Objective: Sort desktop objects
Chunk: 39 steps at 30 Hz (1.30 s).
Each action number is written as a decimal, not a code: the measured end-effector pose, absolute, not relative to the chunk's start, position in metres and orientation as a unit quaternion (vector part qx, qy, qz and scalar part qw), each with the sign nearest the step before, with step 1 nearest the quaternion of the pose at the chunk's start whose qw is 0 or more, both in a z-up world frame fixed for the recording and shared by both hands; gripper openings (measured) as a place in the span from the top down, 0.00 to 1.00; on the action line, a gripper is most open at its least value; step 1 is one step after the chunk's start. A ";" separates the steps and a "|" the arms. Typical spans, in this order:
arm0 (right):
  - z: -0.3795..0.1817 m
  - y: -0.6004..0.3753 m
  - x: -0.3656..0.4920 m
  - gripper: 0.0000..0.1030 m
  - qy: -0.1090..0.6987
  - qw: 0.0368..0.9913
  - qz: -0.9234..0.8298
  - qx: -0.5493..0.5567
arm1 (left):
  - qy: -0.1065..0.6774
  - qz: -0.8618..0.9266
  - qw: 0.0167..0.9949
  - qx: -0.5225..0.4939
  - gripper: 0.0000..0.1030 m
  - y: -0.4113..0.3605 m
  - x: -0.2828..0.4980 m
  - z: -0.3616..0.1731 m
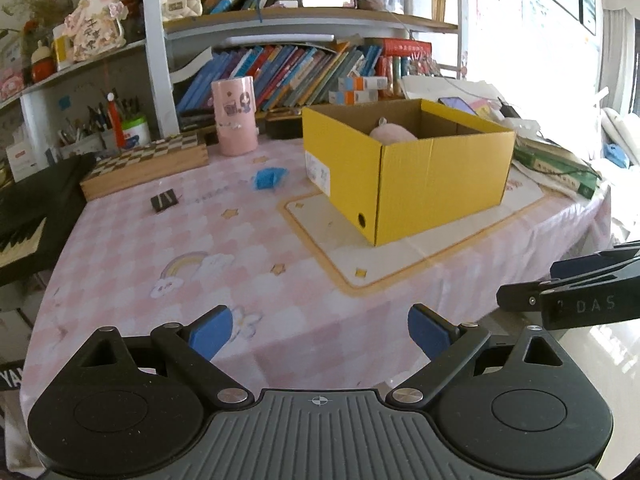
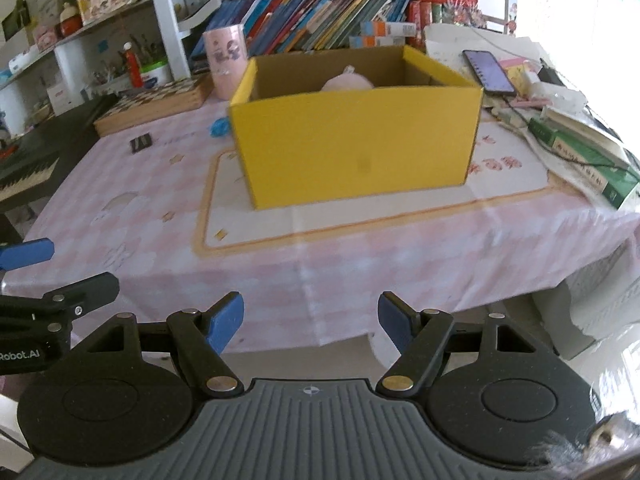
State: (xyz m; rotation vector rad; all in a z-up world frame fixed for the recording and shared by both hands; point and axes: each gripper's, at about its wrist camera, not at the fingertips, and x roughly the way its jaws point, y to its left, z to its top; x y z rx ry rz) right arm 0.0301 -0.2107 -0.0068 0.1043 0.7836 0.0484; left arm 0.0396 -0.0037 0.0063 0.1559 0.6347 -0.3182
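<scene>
Two grippers hover at the near edge of the table [image 1: 120, 248]. Left gripper [image 1: 320, 330]: fingers spread apart, nothing between them. Right gripper [image 2: 310, 322]: fingers likewise apart and empty. Yellow box [image 2: 360, 148]: stands on the tablecloth, holding a pink plush toy [image 2: 348, 80]. Blue scrap [image 1: 269, 178] and small black item [image 1: 164, 200]: lie left of the box.

A white-framed bookshelf [image 1: 256, 60] packed with leaning colourful books fills the upper frame. Bright daylight floods the right edge, washing out the white wall [image 1: 500, 40]. A black keyboard [image 1: 24, 216] sits at left.
</scene>
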 end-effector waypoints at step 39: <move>-0.002 -0.056 0.049 0.30 0.365 0.915 0.175 0.001 | 0.296 -0.037 0.954 0.038 0.06 0.122 0.017 0.013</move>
